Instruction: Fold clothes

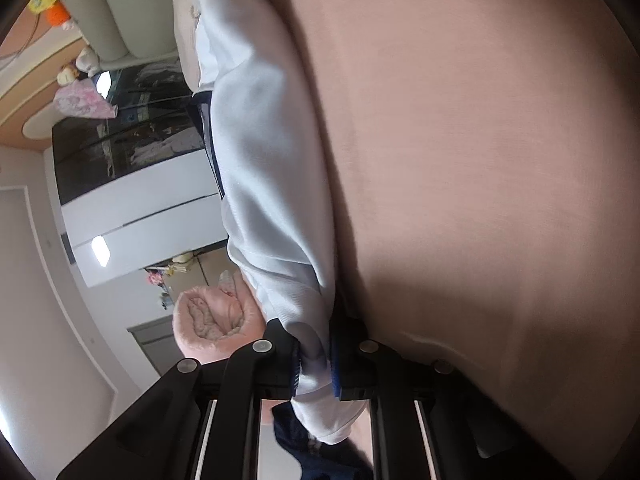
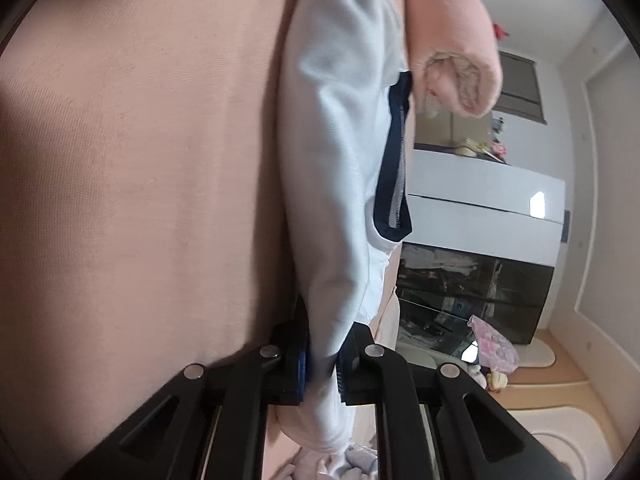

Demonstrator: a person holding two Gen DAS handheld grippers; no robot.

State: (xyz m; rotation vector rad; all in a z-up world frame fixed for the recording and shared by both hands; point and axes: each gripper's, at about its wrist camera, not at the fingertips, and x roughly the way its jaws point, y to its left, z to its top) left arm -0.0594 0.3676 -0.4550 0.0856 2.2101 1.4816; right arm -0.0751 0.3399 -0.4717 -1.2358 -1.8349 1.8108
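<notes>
Closest to my left camera, the left gripper (image 1: pixel 314 364) has its jaws clenched on a bunched edge of the pale blue garment (image 1: pixel 268 168), the cloth squeezed between the blue pads (image 1: pixel 335 372). On my right camera the right gripper (image 2: pixel 322 364) is likewise clamped on another edge of the same garment (image 2: pixel 340 152), with more of the cloth bunched below the jaws. The garment stretches away from both grippers as a long fold lying against the pink sheet (image 1: pixel 480 160), which fills most of each view. A dark blue trim (image 2: pixel 394 168) runs along one side of the garment. Just beside the cloth sits a rolled pink blanket (image 1: pixel 212 320), its open end facing my cameras. Beyond it I see a white and glossy black cabinet (image 2: pixel 480 240), and past that a small pink patterned bag (image 2: pixel 494 346) in the room.
</notes>
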